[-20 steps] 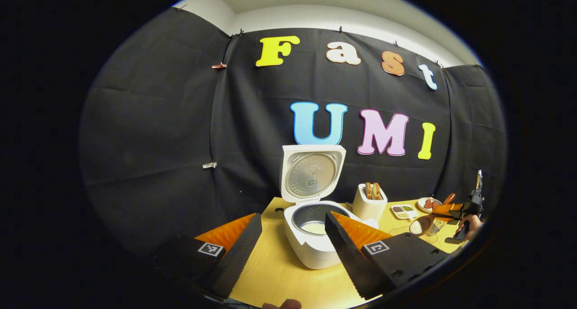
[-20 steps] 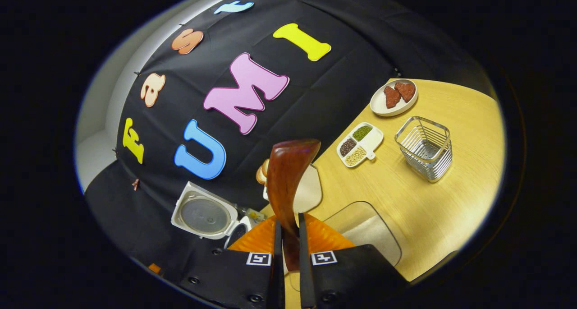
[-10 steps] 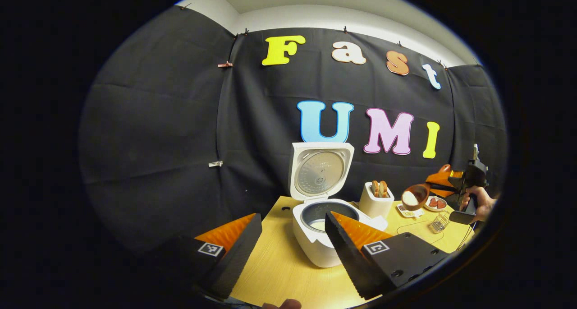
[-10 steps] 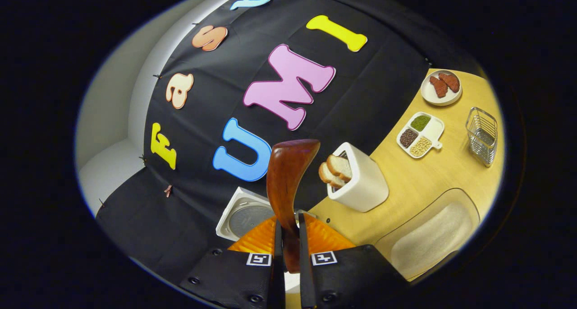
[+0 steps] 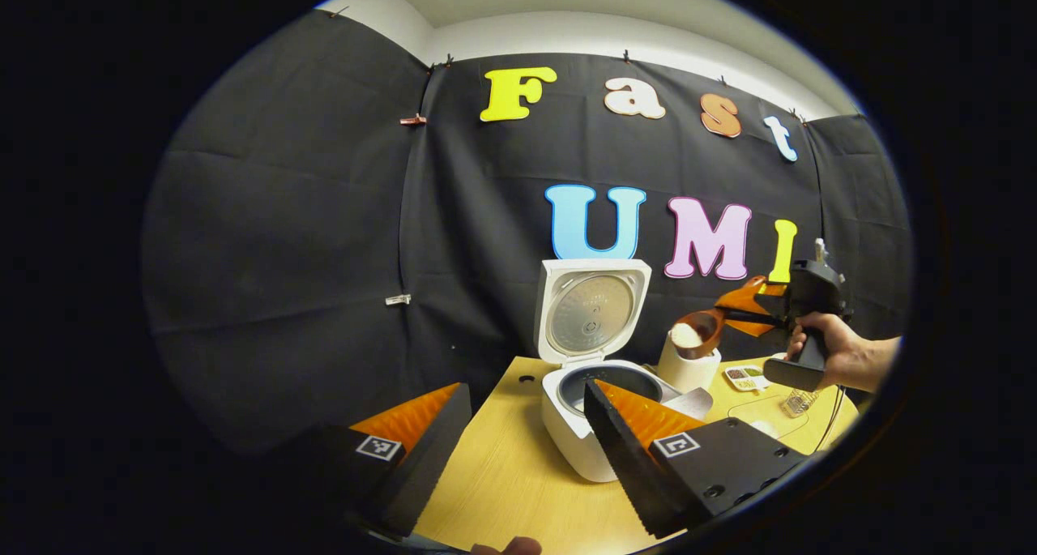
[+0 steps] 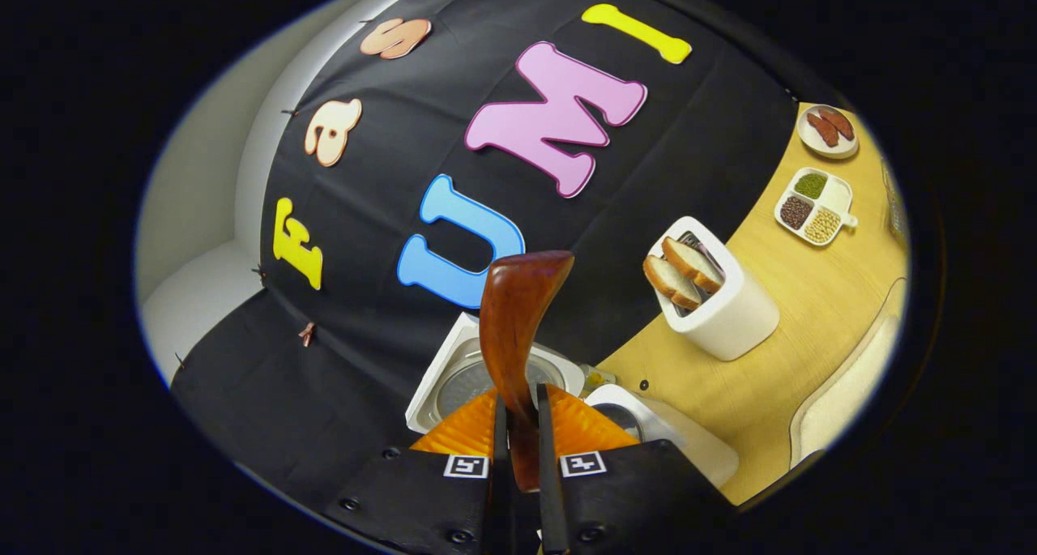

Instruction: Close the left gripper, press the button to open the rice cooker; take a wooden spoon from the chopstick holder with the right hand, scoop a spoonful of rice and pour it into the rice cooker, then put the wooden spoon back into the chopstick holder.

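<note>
My right fingers [image 6: 518, 466] are clamping the wooden spoon [image 6: 512, 336] by its handle, its long axis running straight ahead toward the open rice cooker [image 6: 624, 413] just below and beyond. My left fingers [image 5: 527, 450] are hanging wide and empty over the surface [image 5: 502, 490], the cooker [image 5: 595, 425] lying between them. The left gripper view is showing rice heaped in the bowl of the spoon [image 5: 697, 332], above and right of the pot; the right gripper view is showing its underside. Farther off, the chopstick holder [image 6: 721, 304] is waiting.
</note>
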A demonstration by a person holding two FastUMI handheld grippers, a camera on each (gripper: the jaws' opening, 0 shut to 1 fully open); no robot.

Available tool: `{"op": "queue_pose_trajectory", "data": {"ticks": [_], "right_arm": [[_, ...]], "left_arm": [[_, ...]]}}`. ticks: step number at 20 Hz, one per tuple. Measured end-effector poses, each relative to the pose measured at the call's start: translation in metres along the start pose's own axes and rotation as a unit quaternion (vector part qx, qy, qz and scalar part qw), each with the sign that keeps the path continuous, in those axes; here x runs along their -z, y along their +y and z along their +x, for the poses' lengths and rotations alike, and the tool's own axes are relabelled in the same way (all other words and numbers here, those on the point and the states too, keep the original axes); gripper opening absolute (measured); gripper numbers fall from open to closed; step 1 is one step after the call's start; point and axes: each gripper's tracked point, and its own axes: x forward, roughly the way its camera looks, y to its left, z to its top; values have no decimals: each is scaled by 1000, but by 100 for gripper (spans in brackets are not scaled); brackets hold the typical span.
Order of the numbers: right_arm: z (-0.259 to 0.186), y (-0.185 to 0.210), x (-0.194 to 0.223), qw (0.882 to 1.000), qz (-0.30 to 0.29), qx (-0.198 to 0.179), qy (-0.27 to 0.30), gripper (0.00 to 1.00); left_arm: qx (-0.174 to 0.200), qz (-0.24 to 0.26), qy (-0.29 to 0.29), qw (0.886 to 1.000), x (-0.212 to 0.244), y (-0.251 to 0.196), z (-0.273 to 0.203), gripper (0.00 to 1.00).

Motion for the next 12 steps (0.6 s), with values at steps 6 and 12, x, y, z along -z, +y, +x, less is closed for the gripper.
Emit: {"op": "queue_pose_trajectory", "data": {"ticks": [6,12], "right_arm": [[43,10,27,989,-146,25,19,18],[69,16,37,974,-223,36,32,17]], "left_arm": [[-8,-9,6,1000,10,17,-4,97],[-18,-8,18,1000,21,31,-9,97]]}}
